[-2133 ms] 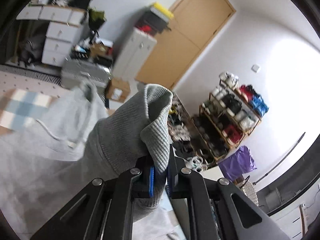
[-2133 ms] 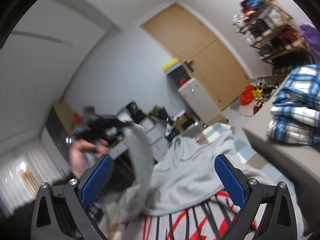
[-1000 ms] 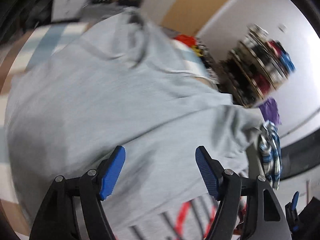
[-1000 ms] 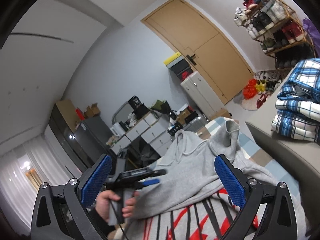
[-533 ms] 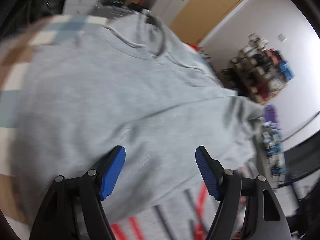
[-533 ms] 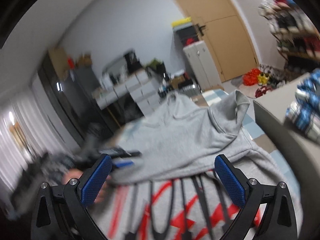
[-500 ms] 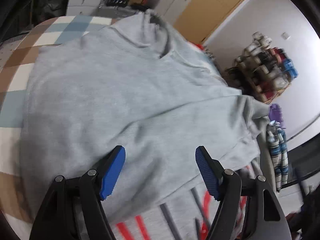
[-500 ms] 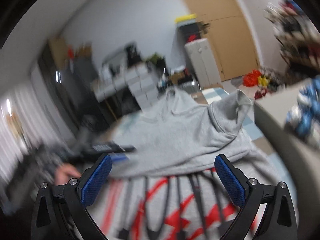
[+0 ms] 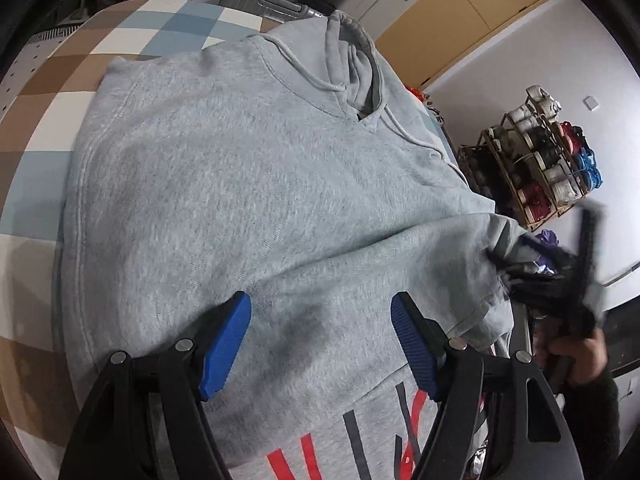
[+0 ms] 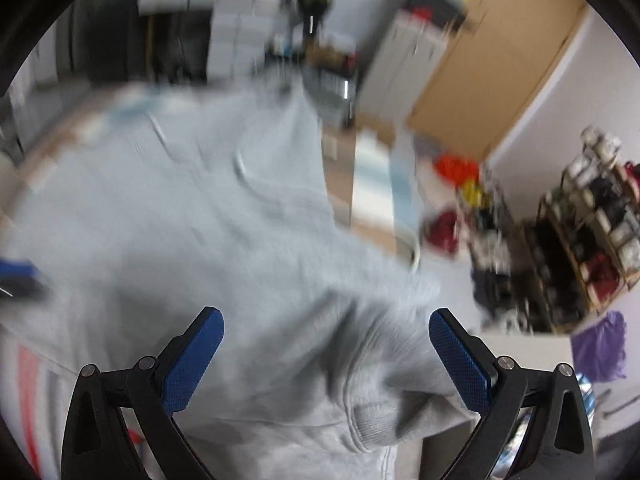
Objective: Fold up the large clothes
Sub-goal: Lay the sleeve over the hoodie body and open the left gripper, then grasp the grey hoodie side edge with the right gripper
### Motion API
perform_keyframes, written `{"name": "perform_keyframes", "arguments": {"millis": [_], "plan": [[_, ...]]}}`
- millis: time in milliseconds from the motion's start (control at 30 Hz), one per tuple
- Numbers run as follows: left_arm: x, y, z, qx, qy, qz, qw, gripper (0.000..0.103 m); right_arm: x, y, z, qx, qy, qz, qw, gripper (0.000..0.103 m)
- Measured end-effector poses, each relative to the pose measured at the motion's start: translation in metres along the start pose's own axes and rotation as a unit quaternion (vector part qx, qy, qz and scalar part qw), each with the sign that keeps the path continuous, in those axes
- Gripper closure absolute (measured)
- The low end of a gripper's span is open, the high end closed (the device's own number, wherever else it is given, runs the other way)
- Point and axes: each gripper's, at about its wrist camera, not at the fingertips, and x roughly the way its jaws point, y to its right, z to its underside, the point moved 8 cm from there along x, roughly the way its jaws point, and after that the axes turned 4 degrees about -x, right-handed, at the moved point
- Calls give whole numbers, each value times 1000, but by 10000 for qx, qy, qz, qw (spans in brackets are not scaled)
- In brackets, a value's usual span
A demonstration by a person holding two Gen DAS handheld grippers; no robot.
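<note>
the grey hoodie (image 9: 260, 200) lies spread flat on a checkered bed cover (image 9: 60, 120), one sleeve folded across its body. the left gripper (image 9: 320, 340) and right gripper (image 10: 326, 356) hover above it, both spread and holding nothing.

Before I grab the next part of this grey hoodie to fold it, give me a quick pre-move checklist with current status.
1. Left claw open and empty: ok.
2. Right claw open, nothing pinched: ok.
3. Grey hoodie lying flat, front up, on the checkered surface: ok.
4. Sleeve cuff lies between the right claw's fingers, ready to pinch: ok.
5. Hood smoothed flat: not ok, still bunched.
6. Right wrist view sharp enough to aim: not ok, blurred.
</note>
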Motion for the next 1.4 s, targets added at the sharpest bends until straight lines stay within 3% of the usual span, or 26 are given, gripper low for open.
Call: {"name": "perform_keyframes", "arguments": {"millis": [100, 133, 267, 433, 533, 633, 733, 833, 867, 933, 1000, 1167, 1267, 1300, 1400], "plan": [[-1, 0, 0, 66, -75, -16, 9999, 35, 40, -17, 36, -165, -698, -203, 9972, 1], [-2, -1, 0, 57, -83, -9, 9999, 35, 36, -14, 39, -31, -501, -206, 9985, 0], [-3, -2, 0, 8, -94, 34, 10000, 35, 32, -9, 46, 111, -753, -381, 9964, 0], [0, 0, 2, 164, -55, -104, 9998, 35, -4, -18, 32, 18, -90, -508, 9987, 0], [1, 0, 3, 216, -40, -120, 9997, 35, 22, -34, 52, -82, -666, -556, 9962, 0], [-2, -2, 3, 180, -85, -120, 9997, 35, 22, -31, 48, 110, -336, -477, 9982, 0], [-14, -1, 0, 218, 132, -340, 9991, 35, 8, -22, 42, 306, 68, -420, 9986, 0], [-16, 0, -1, 823, 390, -916, 9916, 35, -7, -15, 34, 398, 485, -422, 9971, 0], [-9, -5, 0, 922, 284, -1096, 9893, 35, -2, -17, 35, 389, 392, -368, 9978, 0], [0, -15, 3, 858, 96, -1201, 9890, 35, 25, -25, 50, 252, -236, -354, 9988, 0], [-3, -16, 2, 837, 156, -1146, 9898, 35, 27, -21, 52, 557, -95, -527, 9970, 0], [-6, -17, -1, 959, 308, -1331, 9860, 35, 11, -20, 42, 331, -364, -519, 9974, 0], [-5, -17, -2, 929, 270, -1323, 9865, 35, -12, -18, 29, 462, 177, -583, 9971, 0], [-4, -16, -1, 959, 250, -1348, 9859, 35, -11, -19, 28, 485, 184, -583, 9969, 0], [-1, -16, 3, 1011, 211, -1445, 9841, 35, 11, -38, 49, 394, -303, -666, 9965, 0]]}}
